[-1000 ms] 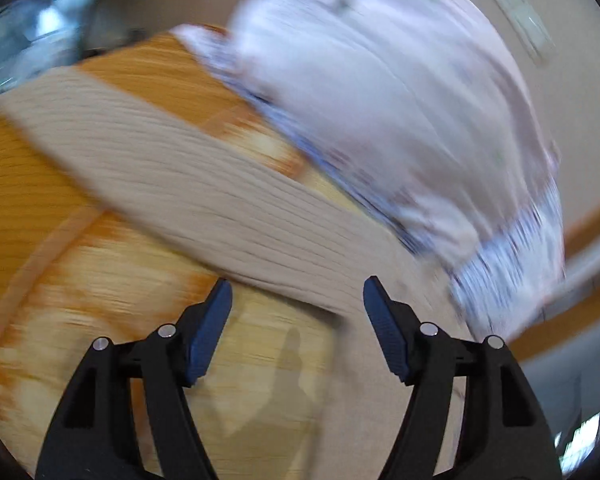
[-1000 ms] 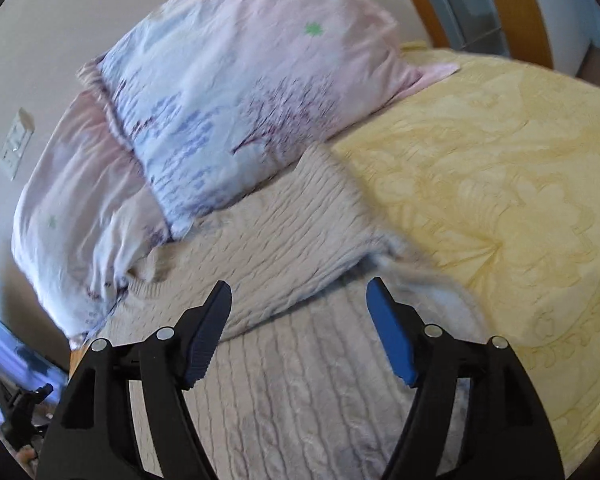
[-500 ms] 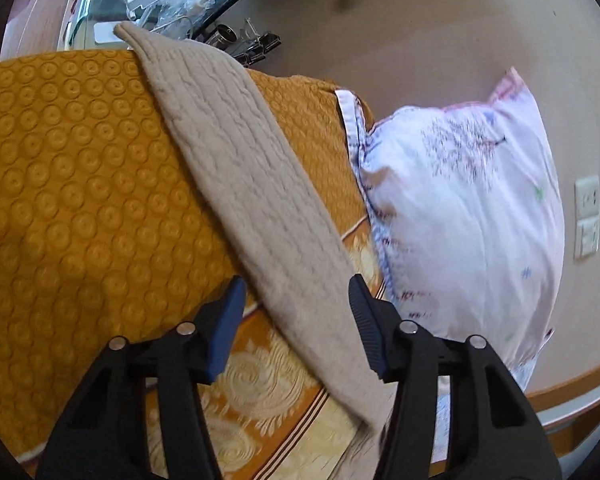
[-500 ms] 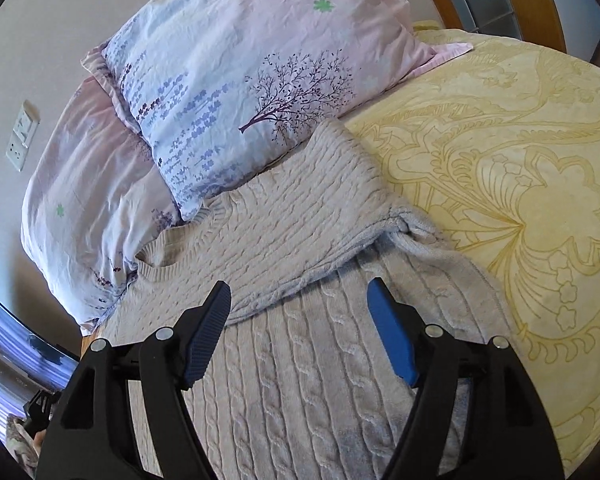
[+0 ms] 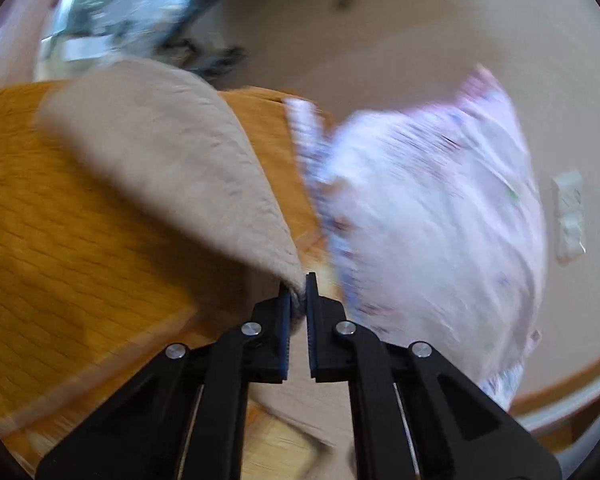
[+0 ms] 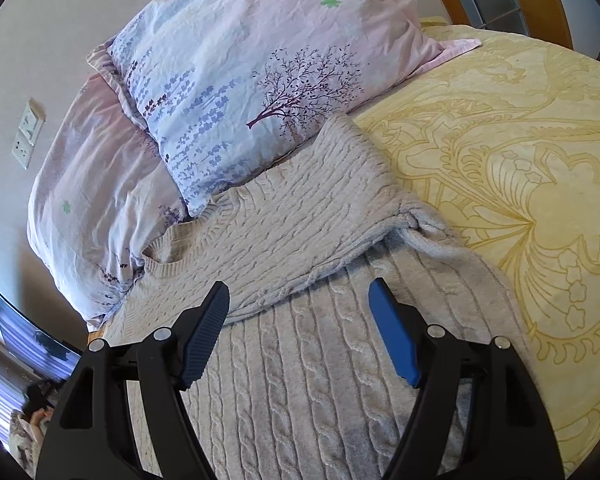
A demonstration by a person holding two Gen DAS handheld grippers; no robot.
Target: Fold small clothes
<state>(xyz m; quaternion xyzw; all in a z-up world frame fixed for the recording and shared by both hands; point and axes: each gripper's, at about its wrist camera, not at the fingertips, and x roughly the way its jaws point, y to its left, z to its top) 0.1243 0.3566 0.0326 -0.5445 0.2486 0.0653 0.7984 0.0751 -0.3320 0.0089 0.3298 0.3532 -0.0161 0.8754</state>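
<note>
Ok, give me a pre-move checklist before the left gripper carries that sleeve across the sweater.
1. Left gripper shut on the sleeve: ok, knit is pinched between the pads.
2. Right gripper open and empty: ok, it hovers over the sweater.
3. Other sleeve already folded across the body: ok.
4. Sweater flat on the bedspread: ok, apart from a bunch at the right shoulder.
5. Pillow clear of the collar: not ok, it touches the collar edge.
6. Sleeve free along its length: cannot tell, the left view is blurred.
</note>
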